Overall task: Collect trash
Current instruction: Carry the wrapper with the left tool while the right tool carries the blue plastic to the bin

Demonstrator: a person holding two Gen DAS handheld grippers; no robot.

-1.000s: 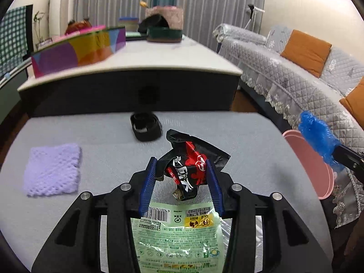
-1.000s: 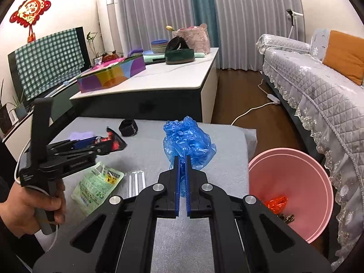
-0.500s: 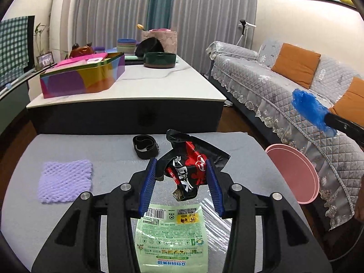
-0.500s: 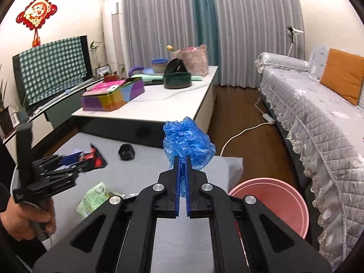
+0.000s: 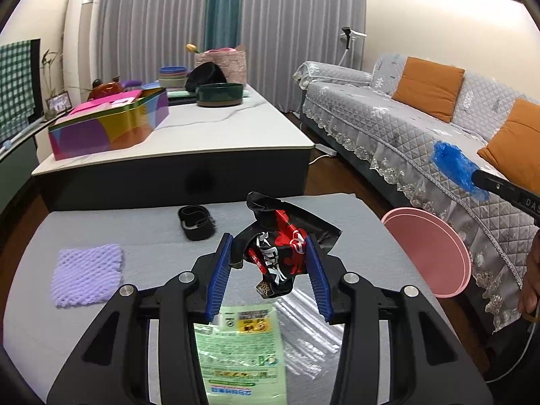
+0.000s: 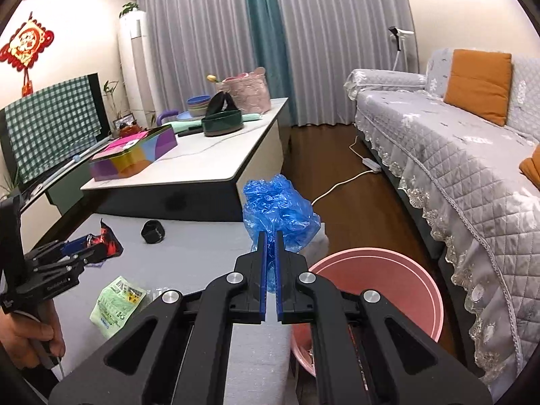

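- The round pink plastic bin (image 6: 388, 270) stands open-mouthed between the grey padded counter (image 6: 189, 256) and the grey quilted sofa (image 6: 465, 182).
- A black strap loop (image 5: 196, 222), a lilac mesh pad (image 5: 86, 275) and a green printed packet (image 5: 241, 347) dot the counter, with bare cloth between them.

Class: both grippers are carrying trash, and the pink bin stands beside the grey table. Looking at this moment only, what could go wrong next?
1. The black and red wrapper is loosely crumpled in the left gripper, with much of it hanging free; it might slip out.
2. The blue plastic bag bulges beyond the right gripper and could cling to the pads on release.
3. The pink bin stands below the grey table, so a short drop could miss.
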